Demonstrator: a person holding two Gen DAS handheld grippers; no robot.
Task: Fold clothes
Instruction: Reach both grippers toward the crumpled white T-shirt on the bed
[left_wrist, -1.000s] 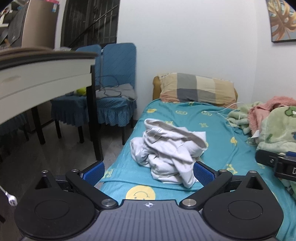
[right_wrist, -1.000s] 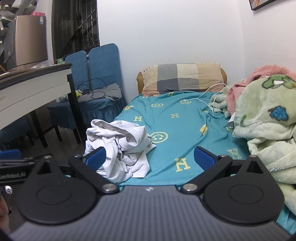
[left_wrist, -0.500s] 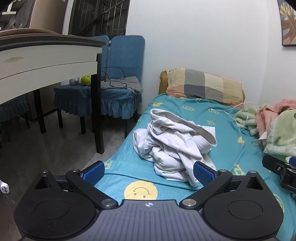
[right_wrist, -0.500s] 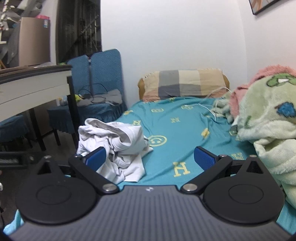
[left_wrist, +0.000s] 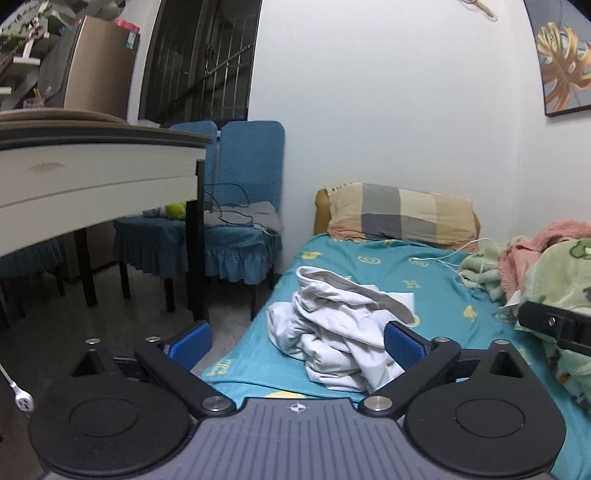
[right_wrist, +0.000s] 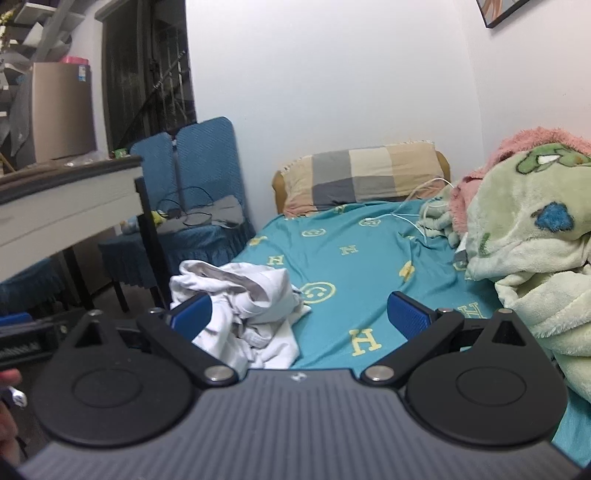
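A crumpled white garment (left_wrist: 340, 332) lies in a heap on the teal bed sheet (left_wrist: 436, 291) near the bed's left edge; it also shows in the right wrist view (right_wrist: 251, 310). My left gripper (left_wrist: 297, 345) is open and empty, held short of the heap, its right finger in front of the heap's right side. My right gripper (right_wrist: 301, 317) is open and empty, to the right of the heap, its left finger in front of the cloth. The right gripper's body (left_wrist: 554, 326) shows at the right of the left wrist view.
A plaid pillow (left_wrist: 402, 216) lies at the bed's head. Green and pink blankets (right_wrist: 524, 236) are piled on the bed's right side with a white cable (right_wrist: 413, 218). Blue chairs (left_wrist: 236, 214) and a white table (left_wrist: 88, 177) stand left of the bed.
Both grippers have shifted a little in view angle and stayed open; the left one tilted up and drew slightly back. The garment has not moved.
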